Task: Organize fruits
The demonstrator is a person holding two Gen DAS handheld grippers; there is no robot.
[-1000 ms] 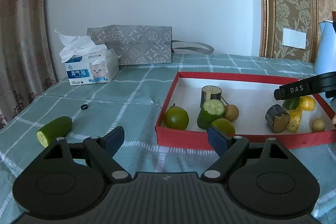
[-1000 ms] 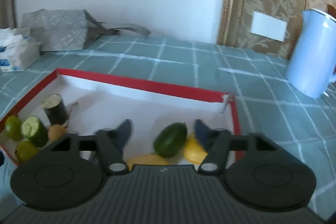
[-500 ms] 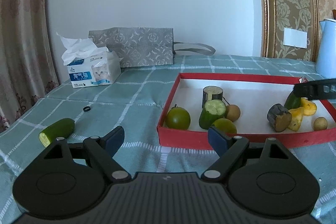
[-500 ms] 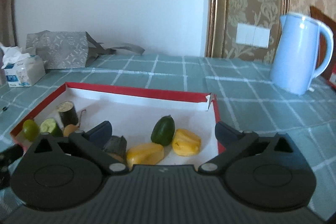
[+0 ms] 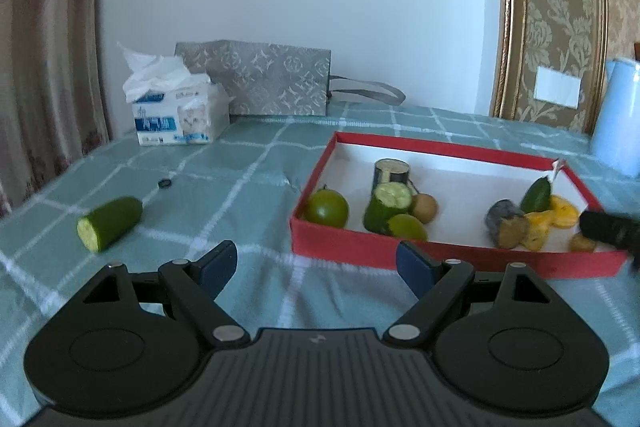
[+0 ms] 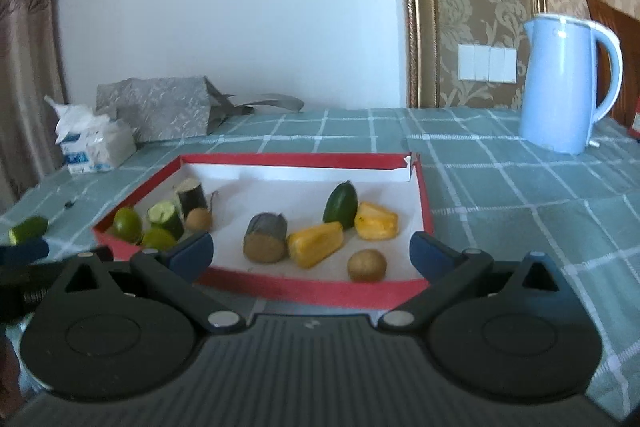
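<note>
Item outstanding: cucumber piece (image 5: pixel 110 223), lying on its side on the checked tablecloth (image 5: pixel 248 187), well apart from the red box (image 5: pixel 452 253) and to its left; cut face turned toward the left wrist camera.
Box contents: green round fruit (image 5: pixel 326 207), a second cucumber chunk (image 5: pixel 387 206), small brown fruits, two dark-skinned cut pieces, a dark green pointed fruit (image 6: pixel 341 205) and yellow pieces (image 6: pixel 316 243), all loose on the white floor of the box.
Handling judgement: the cucumber piece looks firm and light; the skin is smooth and likely slippery, and the round body is likely to roll if nudged from one side.
Hold point: across the middle of its length, one pad on each curved flank, clear of the moist cut face. Moderate squeeze should do; hard pressure may bruise it.
Left gripper (image 5: pixel 316 265): fingers spread wide, nothing between them; held low over the cloth, pointing between the cucumber piece and the near left corner of the box. The piece lies left of and beyond the left fingertip.
Right gripper (image 6: pixel 312 249): fingers spread wide and empty; held just outside the near wall of the box, looking level across its contents. Its dark body shows blurred at the right edge of the left view.
Pose judgement: the left gripper is the nearer to the stray piece; it would need to swing left and turn to straddle the piece.
Bystanders: tissue pack (image 5: pixel 178 115), grey patterned bag (image 5: pixel 272 83), blue kettle (image 6: pixel 564 83), small black ring (image 5: pixel 164 183) on the cloth; none in the way.
</note>
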